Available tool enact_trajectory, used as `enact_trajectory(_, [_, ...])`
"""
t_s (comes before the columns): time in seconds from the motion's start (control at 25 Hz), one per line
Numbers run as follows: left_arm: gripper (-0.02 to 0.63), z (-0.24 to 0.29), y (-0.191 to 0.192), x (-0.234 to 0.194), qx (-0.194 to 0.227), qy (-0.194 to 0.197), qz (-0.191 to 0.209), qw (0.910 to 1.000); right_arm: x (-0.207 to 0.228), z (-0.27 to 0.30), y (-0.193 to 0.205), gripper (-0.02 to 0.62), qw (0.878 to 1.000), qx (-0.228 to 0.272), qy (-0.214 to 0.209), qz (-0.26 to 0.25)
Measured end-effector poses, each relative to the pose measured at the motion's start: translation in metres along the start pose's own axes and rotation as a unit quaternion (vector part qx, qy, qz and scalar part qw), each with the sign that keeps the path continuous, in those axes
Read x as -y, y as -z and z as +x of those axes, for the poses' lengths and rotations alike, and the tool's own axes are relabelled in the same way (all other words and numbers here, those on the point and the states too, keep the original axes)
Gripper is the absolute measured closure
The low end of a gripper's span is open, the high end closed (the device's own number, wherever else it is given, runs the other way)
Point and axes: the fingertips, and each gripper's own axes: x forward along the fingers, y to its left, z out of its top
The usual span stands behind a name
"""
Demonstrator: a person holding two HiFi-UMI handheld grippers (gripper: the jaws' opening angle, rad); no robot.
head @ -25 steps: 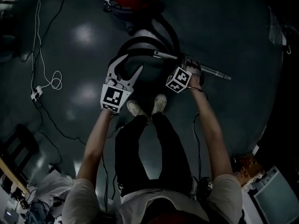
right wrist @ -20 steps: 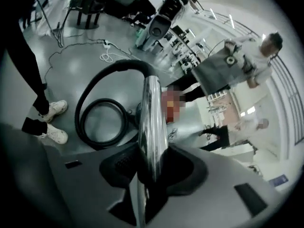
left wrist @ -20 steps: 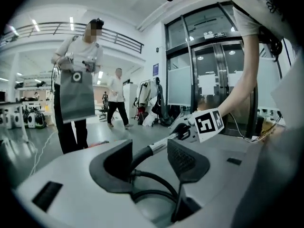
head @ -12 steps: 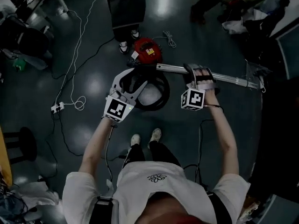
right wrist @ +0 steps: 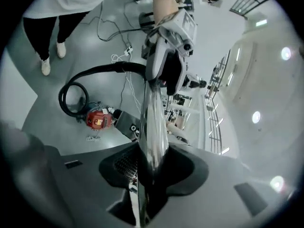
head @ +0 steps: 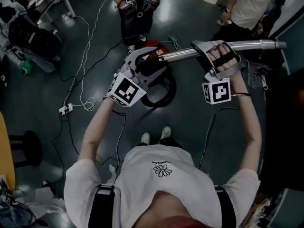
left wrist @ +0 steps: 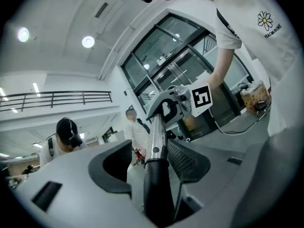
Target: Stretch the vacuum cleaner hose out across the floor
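A silver metal wand (head: pixel 256 45) is held level, high above the floor. My right gripper (head: pixel 221 52) is shut on the wand's middle, which fills its jaws (right wrist: pixel 152 141). My left gripper (head: pixel 145 63) is shut on the black handle end (left wrist: pixel 156 194), where the wand meets the hose. The black hose (head: pixel 164 96) hangs down and lies coiled in a loop on the dark floor. It leads to the red vacuum cleaner (right wrist: pixel 97 120), which the left gripper partly hides in the head view. Each gripper shows in the other's view, the right gripper (left wrist: pixel 166 109) and the left gripper (right wrist: pixel 166 65).
One person (head: pixel 137 6) stands just behind the vacuum cleaner and another (head: pixel 247 8) at the far right. A white power strip (head: pixel 64 110) with trailing cables lies on the floor to the left. A dark stool (head: pixel 28 146) stands at the left edge, with desks and clutter at the far left.
Both grippers have risen from near the floor to chest height with the wand in them. The handle end has lifted off the floor, and the hose now hangs from it.
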Motion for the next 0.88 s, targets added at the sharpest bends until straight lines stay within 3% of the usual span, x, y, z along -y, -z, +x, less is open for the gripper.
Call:
enact_trajectory(0.16, [0.387,-0.006,-0.018,0.03,-0.013,0.093,-0.004,0.9955,0.027,-0.021,-0.037,0.422,0.996,0.036,0.033,-0.069])
enact_trajectory(0.52, [0.387,-0.034,-0.029,0.047,-0.069,0.112,-0.035,0.9906,0.054,-0.057,-0.093,0.422,0.977,0.055,0.094,-0.185])
enact_trajectory(0.68, [0.387,-0.034,-0.036,0.071,-0.097,0.156,-0.051,0.9817,0.058,-0.078,-0.102,0.42,0.966,0.07,0.105,-0.226])
enact_trajectory(0.88, [0.387,-0.027,-0.045,0.109,-0.125,0.227,-0.089,0.9617,0.046,-0.107,-0.1,0.42,0.962,0.084,0.102,-0.238])
